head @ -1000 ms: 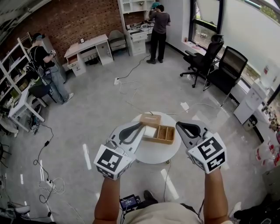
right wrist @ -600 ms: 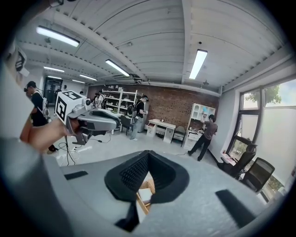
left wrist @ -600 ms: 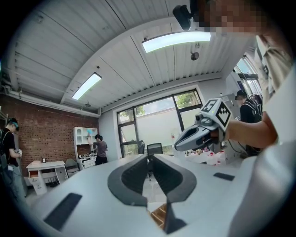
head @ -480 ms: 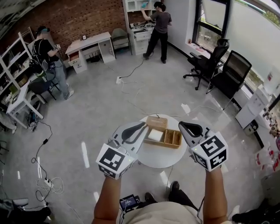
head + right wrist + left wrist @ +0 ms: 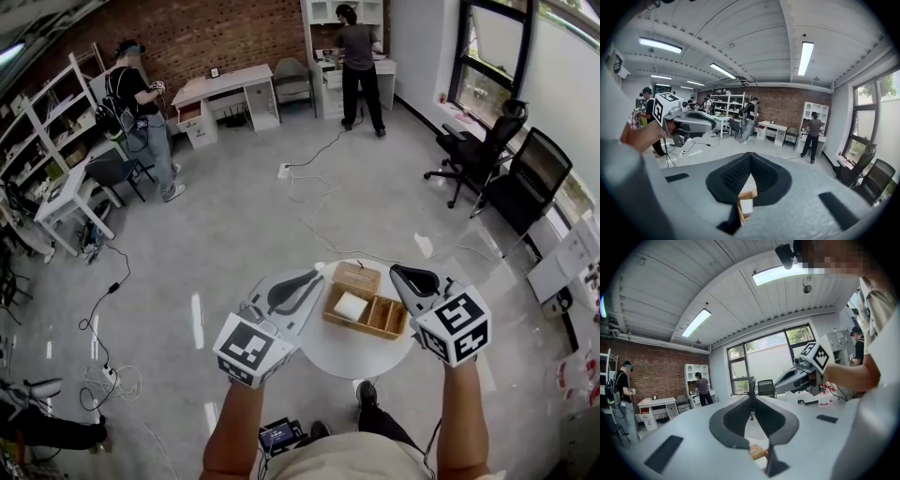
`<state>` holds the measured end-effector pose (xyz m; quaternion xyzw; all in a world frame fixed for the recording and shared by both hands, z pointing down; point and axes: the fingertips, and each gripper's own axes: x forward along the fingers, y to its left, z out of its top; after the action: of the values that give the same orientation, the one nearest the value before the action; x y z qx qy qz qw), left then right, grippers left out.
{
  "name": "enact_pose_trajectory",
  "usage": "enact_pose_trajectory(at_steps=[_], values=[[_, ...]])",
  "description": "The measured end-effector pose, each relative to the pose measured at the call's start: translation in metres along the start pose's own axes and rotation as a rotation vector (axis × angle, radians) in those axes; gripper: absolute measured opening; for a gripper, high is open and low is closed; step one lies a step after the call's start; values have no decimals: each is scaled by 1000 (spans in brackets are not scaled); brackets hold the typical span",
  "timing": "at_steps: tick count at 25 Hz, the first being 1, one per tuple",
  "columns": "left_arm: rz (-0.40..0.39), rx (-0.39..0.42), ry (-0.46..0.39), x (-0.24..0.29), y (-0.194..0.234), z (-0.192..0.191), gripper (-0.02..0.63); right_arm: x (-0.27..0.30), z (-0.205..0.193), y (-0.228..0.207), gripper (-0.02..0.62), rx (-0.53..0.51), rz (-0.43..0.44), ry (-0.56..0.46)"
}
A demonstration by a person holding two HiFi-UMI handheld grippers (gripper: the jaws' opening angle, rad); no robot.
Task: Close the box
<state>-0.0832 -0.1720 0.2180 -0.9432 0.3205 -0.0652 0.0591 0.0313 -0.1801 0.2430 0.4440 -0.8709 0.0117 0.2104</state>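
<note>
A wooden box (image 5: 367, 313) with several compartments stands open on a round white table (image 5: 349, 354). Its woven lid (image 5: 357, 277) is laid back on the far side, and a white item (image 5: 351, 306) lies in one compartment. My left gripper (image 5: 317, 274) hovers shut at the box's left, above the table. My right gripper (image 5: 398, 271) hovers shut at the box's right. In the left gripper view the shut left gripper (image 5: 751, 397) has the box (image 5: 757, 452) showing low beneath it. Beneath the right gripper (image 5: 750, 155) the box (image 5: 746, 201) shows too.
Cables (image 5: 319, 202) trail over the grey floor beyond the table. Two office chairs (image 5: 506, 164) stand at the right by the window. One person (image 5: 358, 52) stands at the far shelves, another (image 5: 145, 103) at the left near desks (image 5: 230, 94).
The table and box have come nearer and now lie right between the grippers. Both grippers have moved forward and a little lower. Their jaws have stayed shut.
</note>
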Motion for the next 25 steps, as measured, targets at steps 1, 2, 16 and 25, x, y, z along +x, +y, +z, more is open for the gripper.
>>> enact_pose_trajectory(at_steps=[1,2,16,25], values=[[6,-2,4,6,2,-2,35,5,-3,-5,-7,1,10,0],[12,-7,8,12,3,-5,35,10,-6,-10,-6,2,21,0],[56,-92,106,72,29,-74,35,84,-64,-63,-6,62,121,58],[77,-133,148,97,46,-116,35,133,-111,-81,-6,126,164,107]])
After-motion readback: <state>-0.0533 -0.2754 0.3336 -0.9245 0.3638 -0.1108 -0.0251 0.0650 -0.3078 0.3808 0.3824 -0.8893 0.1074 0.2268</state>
